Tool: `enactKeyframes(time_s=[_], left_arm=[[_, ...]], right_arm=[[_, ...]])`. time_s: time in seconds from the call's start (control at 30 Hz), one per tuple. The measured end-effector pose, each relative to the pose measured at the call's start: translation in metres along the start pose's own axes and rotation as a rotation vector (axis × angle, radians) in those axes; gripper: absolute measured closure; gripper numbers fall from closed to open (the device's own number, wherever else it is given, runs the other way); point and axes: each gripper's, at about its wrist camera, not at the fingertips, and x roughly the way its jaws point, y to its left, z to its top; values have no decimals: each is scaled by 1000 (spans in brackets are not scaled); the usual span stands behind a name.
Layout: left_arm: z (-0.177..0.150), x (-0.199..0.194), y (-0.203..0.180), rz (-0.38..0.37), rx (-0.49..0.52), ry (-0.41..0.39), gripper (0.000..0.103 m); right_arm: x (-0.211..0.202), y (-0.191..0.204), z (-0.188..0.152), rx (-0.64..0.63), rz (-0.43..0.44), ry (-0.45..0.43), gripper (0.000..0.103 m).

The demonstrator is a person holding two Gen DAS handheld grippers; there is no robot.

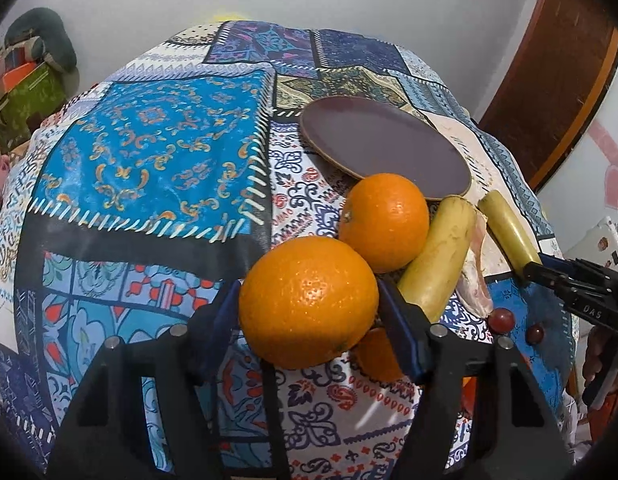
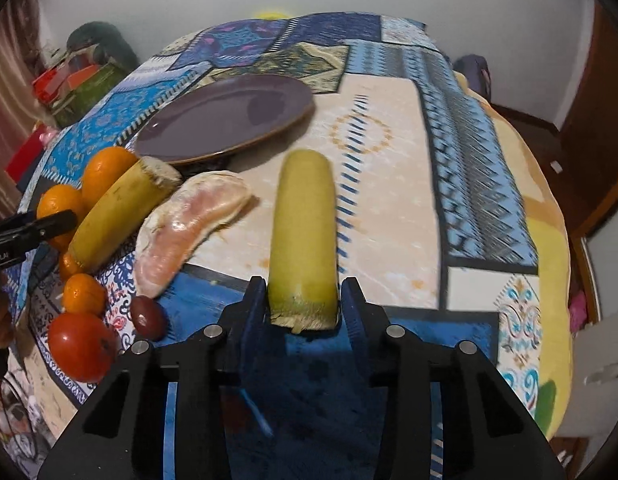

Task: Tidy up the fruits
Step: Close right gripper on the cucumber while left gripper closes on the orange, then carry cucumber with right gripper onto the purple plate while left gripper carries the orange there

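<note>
- Left wrist view: left gripper [image 1: 309, 304] has its blue pads on either side of a large orange [image 1: 308, 302], closed against it; the fruit sits low over the patterned cloth of the desk [image 1: 149, 160].
- Second orange [image 1: 384, 222] just behind the held one, touching or nearly so.
- Banana piece [image 1: 437, 256] lies beside that orange, leaning toward the purple plate [image 1: 385, 152], which holds no fruit.
- Peeled citrus segment [image 1: 475, 280] to the right of the banana piece; two grapes [image 1: 501, 319] near it on the cloth.
- Right gripper [image 1: 533, 270] at the right edge, gripping the end of another banana piece [image 1: 507, 232].
- Small orange fruit [image 1: 375, 354] partly hidden under the held orange.

- Right wrist view: right gripper [image 2: 303, 308] pinches the cut end of the yellow-green banana piece [image 2: 303, 232], jaws narrowed onto it; piece points away toward the plate [image 2: 225, 118]. Slight motion blur.
- Citrus segment [image 2: 189, 228] left of it, then the other banana piece [image 2: 121, 212], oranges [image 2: 105, 172] behind.
- Grape [image 2: 148, 317], a small orange [image 2: 84, 294] and a red tomato-like fruit [image 2: 83, 346] near the left edge.
- Left gripper's finger [image 2: 33, 226] shows at far left; its grip cannot be told here.
</note>
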Motion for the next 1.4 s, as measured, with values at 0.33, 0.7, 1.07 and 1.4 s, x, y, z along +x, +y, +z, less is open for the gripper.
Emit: enactKeyframes(time_s=[0.33,0.7,1.07,1.4], left_arm=[[-3,2,-1,18,8,-3,35],[0,-1,-4,25,51,6,35],[22,-32,-5,45,55,-76,35],[66,-57,-17,77,85,-191,35]], right_arm=[[15,2,17,-1,26,-2,66],[31,0,29,31,48,9,68],[-4,7,39,4,58,-84,68],[-39,24,74,-83,37,-227,68]])
